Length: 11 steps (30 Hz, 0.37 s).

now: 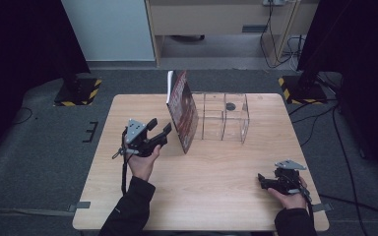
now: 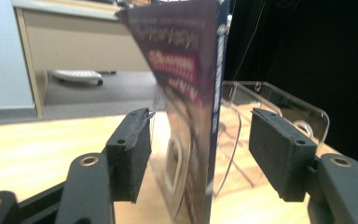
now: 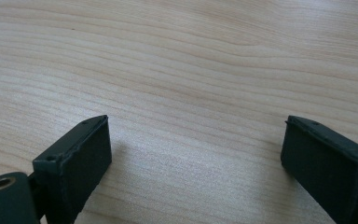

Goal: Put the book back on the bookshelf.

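Centrally, light wooden counter (image 1: 216, 196) carries clear acrylic divider rack (image 1: 224, 118). Book (image 1: 183, 115) stands upright against rack's left end, dark red cover; cover and spine lettering blurred, unreadable. Left hand-held gripper (image 1: 158, 129) spread wide, jaws either side of book's spine edge, not touching. Right hand-held gripper (image 1: 265, 181) spread, low over bare counter near right front corner.

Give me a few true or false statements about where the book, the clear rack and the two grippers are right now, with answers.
1. The book stands leaning against the clear rack. True.
2. The left gripper has clamped the book. False: its jaws are open on either side of the book's edge.
3. The right gripper rests low over bare table, jaws open. True.
4. The book lies flat. False: it stands on edge.
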Available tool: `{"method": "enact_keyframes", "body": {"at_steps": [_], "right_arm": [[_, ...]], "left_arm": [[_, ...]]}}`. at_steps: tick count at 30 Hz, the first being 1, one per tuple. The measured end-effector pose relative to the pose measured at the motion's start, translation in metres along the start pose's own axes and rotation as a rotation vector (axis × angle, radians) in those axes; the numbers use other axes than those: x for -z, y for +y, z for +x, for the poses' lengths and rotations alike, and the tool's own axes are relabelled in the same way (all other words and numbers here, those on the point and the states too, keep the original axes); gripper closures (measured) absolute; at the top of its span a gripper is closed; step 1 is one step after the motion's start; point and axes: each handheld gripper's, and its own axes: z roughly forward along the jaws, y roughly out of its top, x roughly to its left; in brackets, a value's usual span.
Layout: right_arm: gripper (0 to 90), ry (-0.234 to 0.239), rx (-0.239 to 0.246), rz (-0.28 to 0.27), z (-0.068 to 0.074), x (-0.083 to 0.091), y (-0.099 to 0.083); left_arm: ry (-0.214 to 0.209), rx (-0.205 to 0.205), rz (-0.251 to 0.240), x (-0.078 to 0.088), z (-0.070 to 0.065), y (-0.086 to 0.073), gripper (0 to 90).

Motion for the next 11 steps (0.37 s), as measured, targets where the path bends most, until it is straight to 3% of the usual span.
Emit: {"method": "enact_keyframes", "body": {"at_steps": [6,11], "right_arm": [[8.6,0.000,0.003,0.002,0.000,0.000,0.000],[8.6,0.000,-0.002,0.004,0.000,0.000,0.000]], "left_arm": [[0.024,0.021,0.098,0.023,0.016,-0.023,33.0],[0.053,0.006,0.186,0.038,0.030,-0.045,29.7]]}}
